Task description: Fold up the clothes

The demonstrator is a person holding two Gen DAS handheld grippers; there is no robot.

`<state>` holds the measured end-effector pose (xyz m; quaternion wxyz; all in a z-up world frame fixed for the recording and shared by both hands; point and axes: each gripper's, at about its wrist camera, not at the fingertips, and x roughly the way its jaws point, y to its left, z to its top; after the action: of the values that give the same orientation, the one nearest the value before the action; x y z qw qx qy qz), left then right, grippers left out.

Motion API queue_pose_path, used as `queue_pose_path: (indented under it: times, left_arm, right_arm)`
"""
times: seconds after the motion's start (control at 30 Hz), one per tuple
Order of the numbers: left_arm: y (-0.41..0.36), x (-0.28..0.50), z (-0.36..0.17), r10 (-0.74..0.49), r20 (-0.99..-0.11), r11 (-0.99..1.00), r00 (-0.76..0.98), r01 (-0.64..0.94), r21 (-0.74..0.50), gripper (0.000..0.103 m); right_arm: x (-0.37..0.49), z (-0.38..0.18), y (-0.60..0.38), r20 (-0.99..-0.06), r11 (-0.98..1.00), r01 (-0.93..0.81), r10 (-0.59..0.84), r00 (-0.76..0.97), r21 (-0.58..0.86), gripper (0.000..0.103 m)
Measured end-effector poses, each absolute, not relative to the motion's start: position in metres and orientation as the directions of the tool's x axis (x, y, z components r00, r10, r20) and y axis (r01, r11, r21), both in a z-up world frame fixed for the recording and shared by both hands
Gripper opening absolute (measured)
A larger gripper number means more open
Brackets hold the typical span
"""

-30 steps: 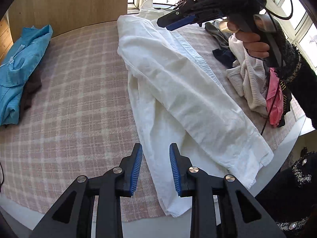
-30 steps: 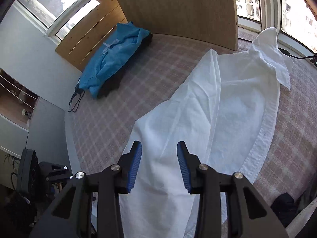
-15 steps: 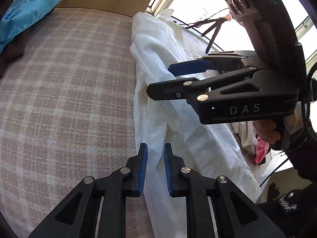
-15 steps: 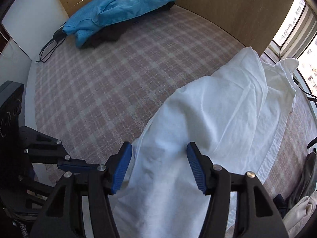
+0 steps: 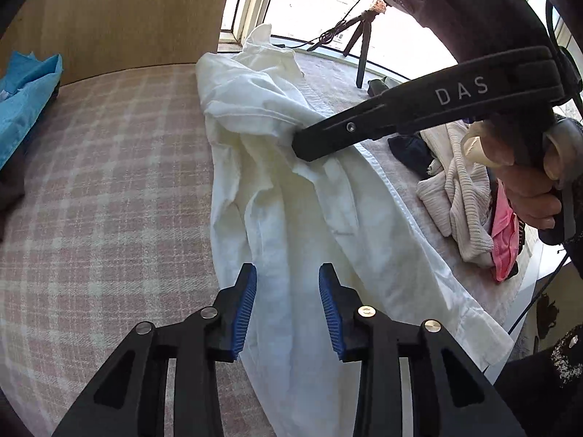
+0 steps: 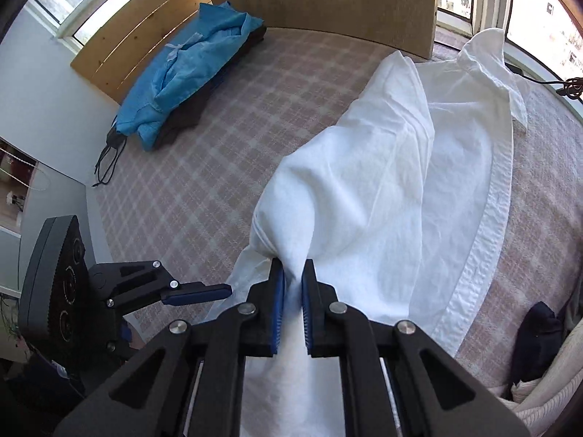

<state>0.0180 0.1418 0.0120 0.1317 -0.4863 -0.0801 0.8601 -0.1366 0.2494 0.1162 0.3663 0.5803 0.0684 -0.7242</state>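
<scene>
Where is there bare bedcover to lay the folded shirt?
Free: the pink plaid bedcover between the white cotton shirt and the blue garment pile. Crowded: right of the shirt, by the cream ribbed knit heap.

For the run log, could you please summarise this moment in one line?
right gripper: shut on white shirt | left gripper: open above shirt

Right claw (image 6: 290, 302) pinched nearly closed, blue pads clamping a bunch of white shirt (image 6: 382, 189), lower centre of its frame. Left claw (image 5: 288, 306) spread wide, nothing between pads. Hand (image 5: 524, 182) wraps right claw's grip, right edge of left view.
</scene>
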Motion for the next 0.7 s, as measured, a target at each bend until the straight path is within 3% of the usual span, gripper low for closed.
queue_pose_path:
  times: [0.07, 0.13, 0.17, 0.23, 0.33, 0.37, 0.5, 0.6, 0.7]
  left_arm:
    - [0.143, 0.0, 0.004, 0.302, -0.818, -0.953, -0.489, -0.135, -0.271, 0.038]
    - [0.14, -0.016, -0.005, 0.303, -0.828, -0.952, -0.473, -0.119, -0.281, 0.028]
    - [0.135, -0.02, -0.009, 0.269, -0.844, -0.962, -0.464, -0.094, -0.255, 0.004]
    - [0.108, -0.017, -0.011, 0.205, -0.849, -0.969, -0.486, 0.024, -0.247, 0.006]
    - [0.081, -0.007, -0.012, 0.225, -0.834, -0.923, -0.504, 0.163, -0.348, 0.009]
    - [0.081, -0.005, -0.008, 0.212, -0.83, -0.926, -0.516, 0.165, -0.34, 0.015]
    - [0.092, -0.01, 0.014, 0.215, -0.787, -0.934, -0.579, 0.113, -0.339, 0.015]
    - [0.104, -0.042, 0.012, 0.177, -0.788, -0.959, -0.59, 0.078, -0.273, 0.023]
    - [0.073, -0.046, -0.003, 0.159, -0.807, -0.935, -0.569, 0.175, -0.307, 0.02]
  right_arm:
    - [-0.136, 0.117, 0.256, -0.88, -0.729, 0.586, -0.472, -0.057, 0.353, 0.008]
    - [-0.139, 0.117, 0.264, -0.867, -0.732, 0.56, -0.496, -0.049, 0.387, 0.008]
    - [-0.14, 0.118, 0.266, -0.861, -0.734, 0.55, -0.506, -0.049, 0.399, 0.008]
    - [-0.139, 0.119, 0.267, -0.848, -0.731, 0.535, -0.528, -0.049, 0.424, 0.008]
    - [-0.139, 0.114, 0.263, -0.838, -0.723, 0.527, -0.544, -0.034, 0.448, 0.008]
    - [-0.139, 0.113, 0.261, -0.835, -0.718, 0.528, -0.549, -0.03, 0.453, 0.008]
    - [-0.137, 0.112, 0.258, -0.831, -0.707, 0.543, -0.556, -0.032, 0.452, 0.008]
    - [-0.14, 0.11, 0.261, -0.82, -0.699, 0.531, -0.573, -0.016, 0.478, 0.008]
    - [-0.138, 0.101, 0.254, -0.823, -0.68, 0.535, -0.566, 0.052, 0.502, 0.014]
